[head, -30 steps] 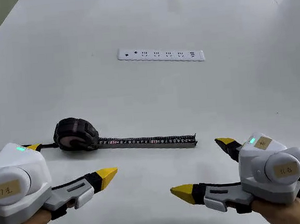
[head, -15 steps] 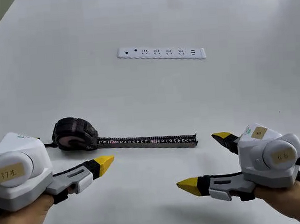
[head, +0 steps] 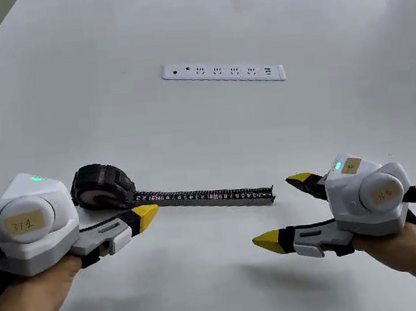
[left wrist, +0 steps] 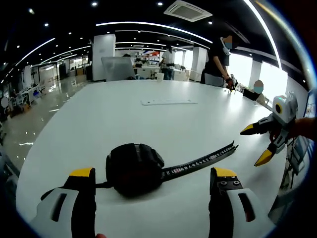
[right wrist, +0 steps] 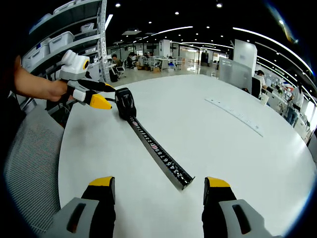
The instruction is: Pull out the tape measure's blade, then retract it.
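A black tape measure (head: 103,187) (left wrist: 134,168) (right wrist: 125,102) lies on the white table (head: 214,140), its dark blade (head: 205,196) (left wrist: 200,161) (right wrist: 158,150) pulled out flat to the right. My left gripper (head: 115,206) (left wrist: 152,177) is open, its yellow-tipped jaws on either side of the tape case without touching it. My right gripper (head: 284,211) (right wrist: 158,181) is open just right of the blade's end hook (head: 271,193) (right wrist: 185,181), holding nothing.
A white power strip (head: 223,73) (left wrist: 168,102) (right wrist: 237,115) lies further back on the table. People stand beyond the far edge in the left gripper view. Shelving and a mesh chair (right wrist: 29,163) sit off the table's side in the right gripper view.
Both grippers have moved inward toward the tape: the left up to the case, the right up and closer to the blade's tip. The tape itself has not moved.
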Motion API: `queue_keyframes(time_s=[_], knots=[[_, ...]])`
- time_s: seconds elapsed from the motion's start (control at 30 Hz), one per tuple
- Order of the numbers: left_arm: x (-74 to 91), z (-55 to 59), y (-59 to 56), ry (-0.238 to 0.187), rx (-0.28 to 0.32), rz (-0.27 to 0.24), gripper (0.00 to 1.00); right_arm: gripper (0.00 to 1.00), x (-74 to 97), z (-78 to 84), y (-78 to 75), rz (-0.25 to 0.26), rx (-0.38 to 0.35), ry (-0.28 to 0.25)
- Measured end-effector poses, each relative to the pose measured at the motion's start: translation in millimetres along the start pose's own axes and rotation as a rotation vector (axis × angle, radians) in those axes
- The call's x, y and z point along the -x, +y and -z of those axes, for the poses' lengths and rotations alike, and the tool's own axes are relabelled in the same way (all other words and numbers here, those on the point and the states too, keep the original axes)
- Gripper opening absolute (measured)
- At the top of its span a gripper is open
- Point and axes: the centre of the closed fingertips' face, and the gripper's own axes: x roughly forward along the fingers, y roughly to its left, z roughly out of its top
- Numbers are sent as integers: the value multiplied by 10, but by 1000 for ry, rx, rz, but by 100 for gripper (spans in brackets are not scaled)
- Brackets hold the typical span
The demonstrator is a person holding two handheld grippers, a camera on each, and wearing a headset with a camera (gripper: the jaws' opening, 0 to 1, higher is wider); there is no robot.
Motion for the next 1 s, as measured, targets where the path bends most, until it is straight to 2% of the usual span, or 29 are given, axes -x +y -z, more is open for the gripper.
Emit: queue_keyframes(time_s=[0.2, 0.53, 0.77, 1.0], knots=[[-51, -9, 52, 5, 25, -31, 91, 66, -41, 0, -53, -27, 31, 16], [-111, 14, 62, 20, 68, -50, 86, 54, -94, 17, -133, -69, 78, 51], [-138, -6, 117, 23, 84, -81, 76, 45, -140, 66, -199, -92, 116, 87], [-184, -3, 157, 40, 91, -95, 71, 37, -199, 86, -254, -112, 166, 118]])
